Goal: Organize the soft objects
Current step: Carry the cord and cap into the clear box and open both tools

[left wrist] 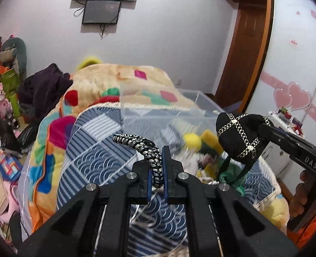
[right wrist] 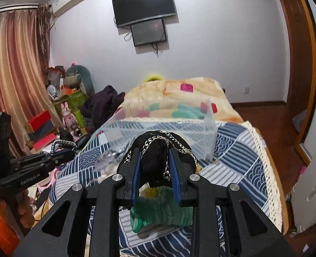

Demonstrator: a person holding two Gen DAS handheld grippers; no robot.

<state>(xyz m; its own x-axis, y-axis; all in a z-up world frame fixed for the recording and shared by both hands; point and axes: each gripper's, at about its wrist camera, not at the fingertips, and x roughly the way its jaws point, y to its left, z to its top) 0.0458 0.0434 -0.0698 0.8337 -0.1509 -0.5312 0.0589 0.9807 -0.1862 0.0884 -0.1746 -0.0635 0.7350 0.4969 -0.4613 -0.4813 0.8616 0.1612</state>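
Note:
My left gripper (left wrist: 157,165) is shut on a black-and-silver braided band (left wrist: 144,147) that curves up and left from the jaws, above the bed. My right gripper (right wrist: 155,167) is shut on a black padded cloth piece with silver chain trim (right wrist: 158,147); in the left wrist view the piece (left wrist: 241,137) hangs at the right, above the heap. A clear plastic box (left wrist: 158,111) stands on the bed, also in the right wrist view (right wrist: 164,132). Soft items lie beside it: a yellow ball (left wrist: 192,141), a yellow sponge (left wrist: 211,139), a green knit cloth (right wrist: 158,212).
The bed has a blue patterned quilt (left wrist: 98,156) and a colourful blanket (left wrist: 106,79) behind. Clutter, boxes and a pink rabbit toy (left wrist: 0,98) stand left of the bed. A wooden door (left wrist: 243,42) and wardrobe (left wrist: 295,53) are at the right.

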